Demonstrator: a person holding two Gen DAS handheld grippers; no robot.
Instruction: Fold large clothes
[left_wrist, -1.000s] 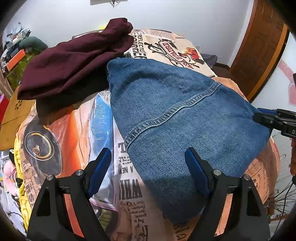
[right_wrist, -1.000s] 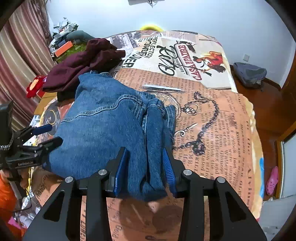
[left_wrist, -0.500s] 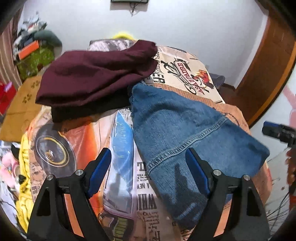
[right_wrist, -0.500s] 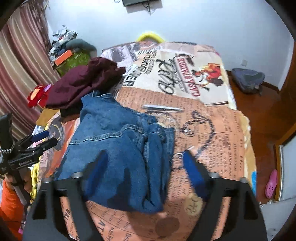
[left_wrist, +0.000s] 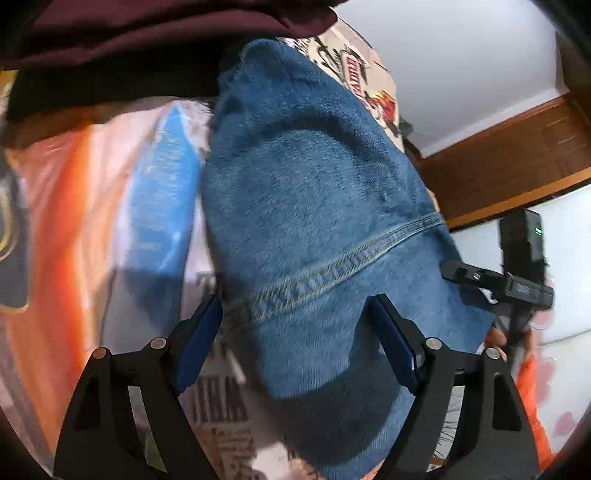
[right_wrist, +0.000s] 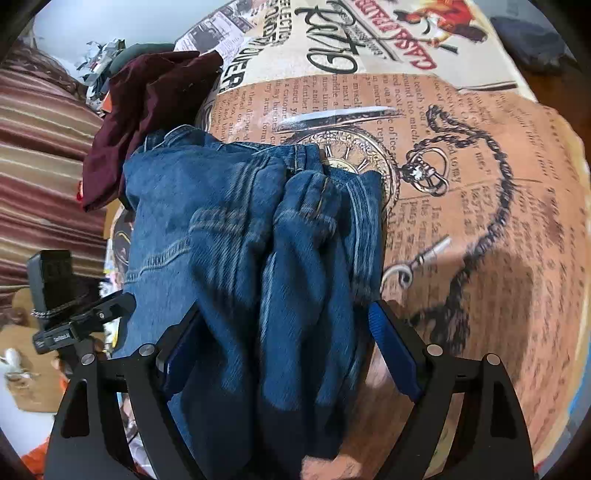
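Both tools nearer jeans, lengthwise ahead

Blue jeans folded, bunched, lying on printed bedspread.

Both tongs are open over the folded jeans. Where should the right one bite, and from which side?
Likely the near edge of the jeans, where the bunched layers hang between the open right tongs. Come straight in from the near side, jaws spanning the ridges, so all layers are caught. The left tongs, also open, could take the flatter side by the seam.
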